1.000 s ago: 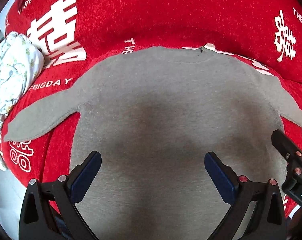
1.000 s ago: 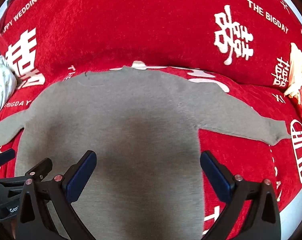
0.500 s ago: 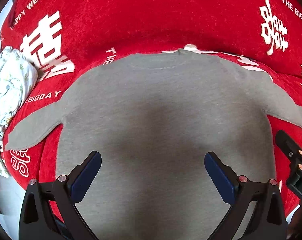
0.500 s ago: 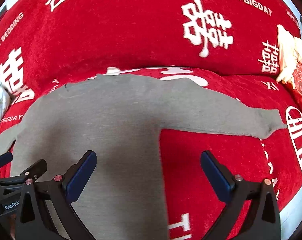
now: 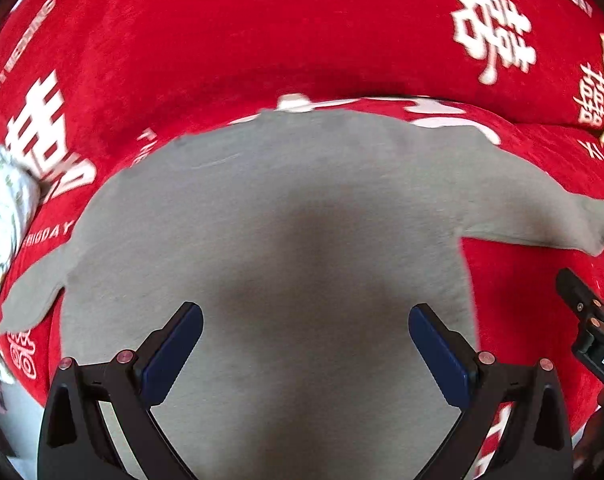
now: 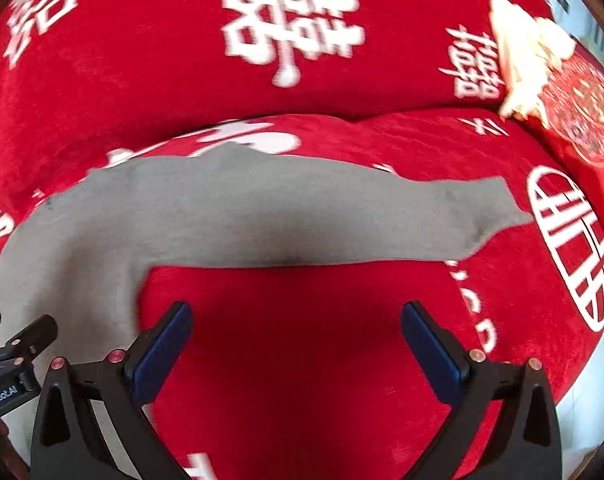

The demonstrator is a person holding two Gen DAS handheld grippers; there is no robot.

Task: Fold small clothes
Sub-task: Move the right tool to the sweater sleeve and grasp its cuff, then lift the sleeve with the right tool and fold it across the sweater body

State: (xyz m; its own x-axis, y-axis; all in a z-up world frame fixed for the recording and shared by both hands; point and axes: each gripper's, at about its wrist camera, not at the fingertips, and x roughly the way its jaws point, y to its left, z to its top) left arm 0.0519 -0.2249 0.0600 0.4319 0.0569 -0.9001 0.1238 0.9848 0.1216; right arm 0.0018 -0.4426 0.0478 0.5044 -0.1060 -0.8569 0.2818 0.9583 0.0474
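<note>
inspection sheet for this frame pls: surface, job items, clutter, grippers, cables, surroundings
Surface: red cover with white lettering, over seat and backrest.
Job's things: grey sweater lying flat, both sleeves spread out; right sleeve extended sideways.
Clutter: pale floral bundle at left; cream cloth and red patterned cushion at right.
Grippers: left gripper open above sweater body, empty; right gripper open above bare cover below the sleeve, empty.
Cables: nothing seen.
Surroundings: mostly out of frame.

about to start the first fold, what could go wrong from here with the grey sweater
The right gripper is open above red cover, short of the sweater's sleeve; closing there could pinch the plush red cover instead. The left gripper, also open, hovers mid-body on the grey sweater, so gripping there may bunch the fabric rather than fold cleanly.
</note>
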